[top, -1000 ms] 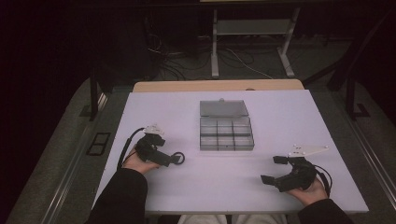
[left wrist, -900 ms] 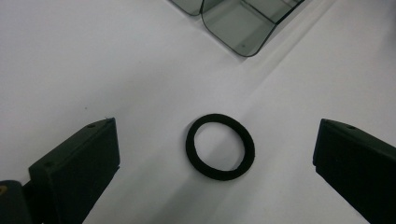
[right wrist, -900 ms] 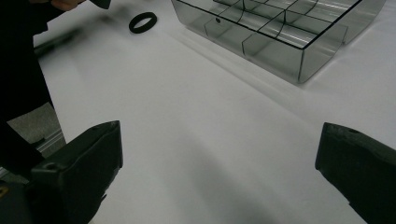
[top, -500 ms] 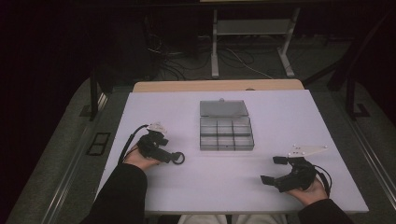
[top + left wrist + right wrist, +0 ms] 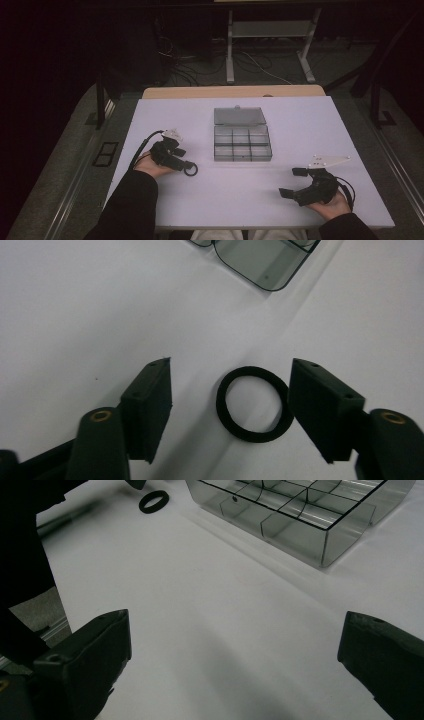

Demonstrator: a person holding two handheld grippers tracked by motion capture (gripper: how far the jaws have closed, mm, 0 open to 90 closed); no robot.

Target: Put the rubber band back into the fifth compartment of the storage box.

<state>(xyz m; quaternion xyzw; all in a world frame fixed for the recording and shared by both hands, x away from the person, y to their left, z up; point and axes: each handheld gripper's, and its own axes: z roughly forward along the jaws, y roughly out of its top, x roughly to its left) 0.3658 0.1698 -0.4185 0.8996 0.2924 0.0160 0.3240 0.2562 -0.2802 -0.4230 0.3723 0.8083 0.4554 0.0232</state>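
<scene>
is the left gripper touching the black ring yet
Apart. In the left gripper view the black ring lies flat between the closing jaws of the left gripper, with white table visible on both sides of it.

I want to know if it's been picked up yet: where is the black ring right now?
In the high view the black ring lies flat on the white table, left of the compartment box; it sits between the left hand-held gripper's closing jaws, nearer one, neither visibly pressing.
</scene>
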